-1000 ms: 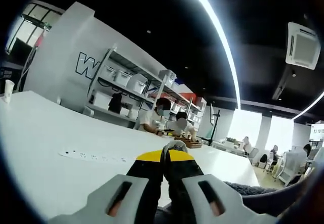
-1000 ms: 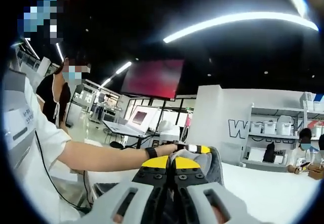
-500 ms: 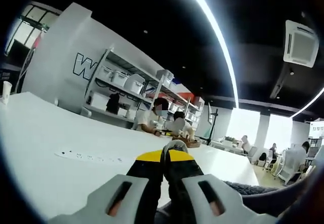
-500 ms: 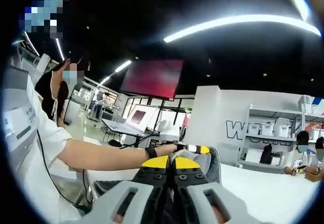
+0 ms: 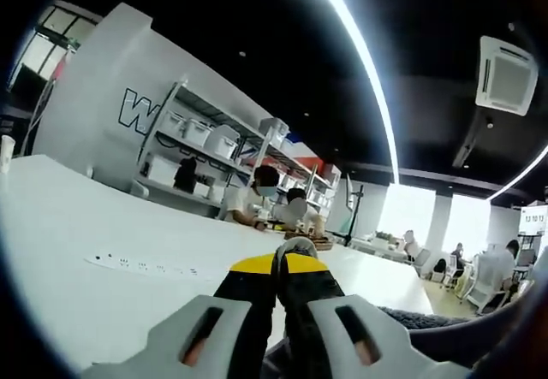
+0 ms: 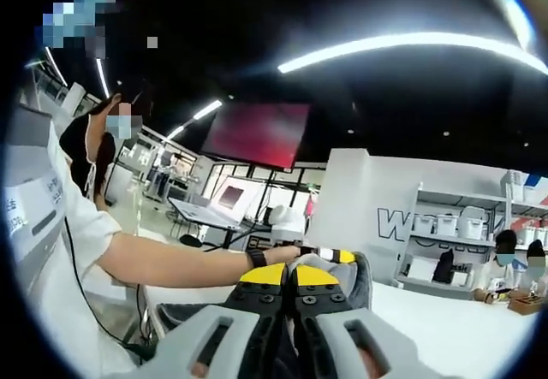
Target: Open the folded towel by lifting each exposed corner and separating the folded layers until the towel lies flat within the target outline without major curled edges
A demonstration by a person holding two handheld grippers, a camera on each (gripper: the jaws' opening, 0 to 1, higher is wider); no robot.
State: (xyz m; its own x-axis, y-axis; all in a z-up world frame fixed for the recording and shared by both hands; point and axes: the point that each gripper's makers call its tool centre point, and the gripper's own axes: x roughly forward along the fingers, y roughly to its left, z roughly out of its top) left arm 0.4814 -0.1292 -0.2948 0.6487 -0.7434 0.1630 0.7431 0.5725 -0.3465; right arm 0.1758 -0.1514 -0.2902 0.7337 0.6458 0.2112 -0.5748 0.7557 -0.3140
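Across the last second the background slides only slightly in both views, the shelving and ceiling lights drifting a little while each claw's grip looks unchanged; that reads as small hand motion with the cloth held aloft, so the unfolding appears mid-lift, with no sign of the towel yet laid flat.

The left gripper view looks over the broad white counter [image 5: 77,251], where a white power strip [image 5: 145,267] lies well apart from the claw. The left claw [image 5: 288,263], yellow-tipped and black, is closed on a bit of the grey terry towel [image 5: 295,245], more of which hangs dark and fuzzy at lower right.

The right gripper view instead takes in a person in a white shirt, the bare forearm [image 6: 171,269] reaching to the other claw, which pinches the same cloth. The right claw [image 6: 295,278] is likewise clamped on a fold of the grey towel [image 6: 355,281] bunched just beyond its tips.

No target outline can be made out in either view.
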